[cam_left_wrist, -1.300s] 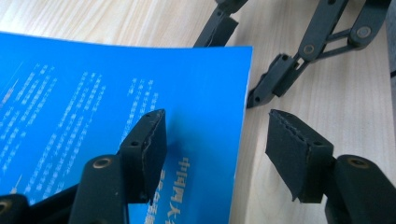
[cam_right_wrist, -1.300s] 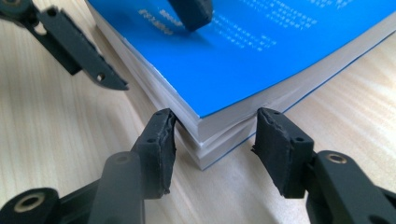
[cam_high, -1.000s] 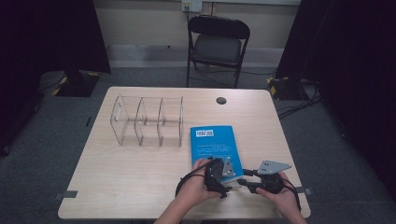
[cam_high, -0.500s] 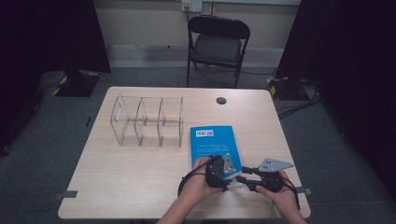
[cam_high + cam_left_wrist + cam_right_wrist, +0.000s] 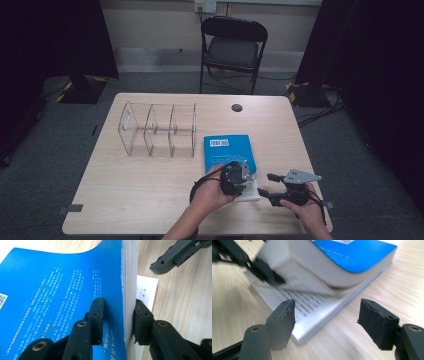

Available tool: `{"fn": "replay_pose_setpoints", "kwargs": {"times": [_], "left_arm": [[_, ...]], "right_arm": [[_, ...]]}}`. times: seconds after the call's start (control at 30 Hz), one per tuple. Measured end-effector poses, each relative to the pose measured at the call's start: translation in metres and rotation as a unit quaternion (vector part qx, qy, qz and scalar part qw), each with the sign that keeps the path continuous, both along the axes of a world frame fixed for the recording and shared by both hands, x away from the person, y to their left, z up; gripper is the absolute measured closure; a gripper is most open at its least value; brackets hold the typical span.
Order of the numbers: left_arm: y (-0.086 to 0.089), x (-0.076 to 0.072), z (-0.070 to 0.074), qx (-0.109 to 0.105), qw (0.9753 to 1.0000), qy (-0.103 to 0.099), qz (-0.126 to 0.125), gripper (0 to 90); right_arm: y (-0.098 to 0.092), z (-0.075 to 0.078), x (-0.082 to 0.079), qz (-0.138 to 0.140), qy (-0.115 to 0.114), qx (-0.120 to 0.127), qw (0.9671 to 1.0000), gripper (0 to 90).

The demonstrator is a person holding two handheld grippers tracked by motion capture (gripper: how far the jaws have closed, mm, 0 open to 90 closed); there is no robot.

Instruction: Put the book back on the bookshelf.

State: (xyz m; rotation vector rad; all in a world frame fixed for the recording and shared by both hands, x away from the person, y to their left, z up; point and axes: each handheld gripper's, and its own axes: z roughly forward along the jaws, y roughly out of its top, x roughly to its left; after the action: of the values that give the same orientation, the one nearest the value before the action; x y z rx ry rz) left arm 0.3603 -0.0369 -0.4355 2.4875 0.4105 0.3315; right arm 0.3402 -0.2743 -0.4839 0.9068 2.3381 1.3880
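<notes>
Left to right on the tabletop [image 5: 150, 200] we count one clear rack [image 5: 157, 130] with three compartments, one blue book [image 5: 229, 152], and one small dark round thing [image 5: 237, 107] near the far edge, too small for us to tell what it is. One folding chair [image 5: 234, 47] stands behind the tabletop. The book lies right of centre, near the front edge, just beside the rack. The left claw [image 5: 117, 320] is clamped on the book's cover and a thick sheaf of pages, one jaw on the blue cover, the other under the page block, and that part is lifted and bent up off the lower pages. In the high view the left hand [image 5: 212, 192] covers the book's near corner. The right claw [image 5: 327, 322] is just right of the book, jaws wide apart, holding nothing. The printed lines on the open page are blurred; we cannot read them.
</notes>
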Motion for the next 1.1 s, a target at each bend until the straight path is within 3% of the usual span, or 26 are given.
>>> {"fn": "replay_pose_setpoints", "kwargs": {"times": [0.2,0.27,0.5,0.77,1.1], "left_arm": [[-0.001,0.008,0.020,0.011,0.9995,0.028,0.010,68.8],[0.000,0.011,0.029,0.004,0.9992,0.035,0.019,69.6],[-0.001,0.020,0.059,0.018,0.9979,0.048,0.039,71.5],[-0.004,0.027,0.071,0.031,0.9966,0.059,0.049,72.0],[-0.003,0.036,0.094,0.030,0.9942,0.067,0.079,73.6]], "right_arm": [[-0.010,-0.010,-0.003,0.013,-0.002,-0.018,0.9997,26.0],[-0.009,-0.011,-0.004,0.019,-0.003,-0.022,0.9996,25.3],[0.000,-0.011,-0.008,0.035,-0.004,-0.020,0.9992,21.5],[0.012,-0.011,-0.011,0.032,-0.014,-0.033,0.9989,15.9],[0.019,-0.011,-0.014,0.019,-0.019,-0.044,0.9987,15.2]]}}
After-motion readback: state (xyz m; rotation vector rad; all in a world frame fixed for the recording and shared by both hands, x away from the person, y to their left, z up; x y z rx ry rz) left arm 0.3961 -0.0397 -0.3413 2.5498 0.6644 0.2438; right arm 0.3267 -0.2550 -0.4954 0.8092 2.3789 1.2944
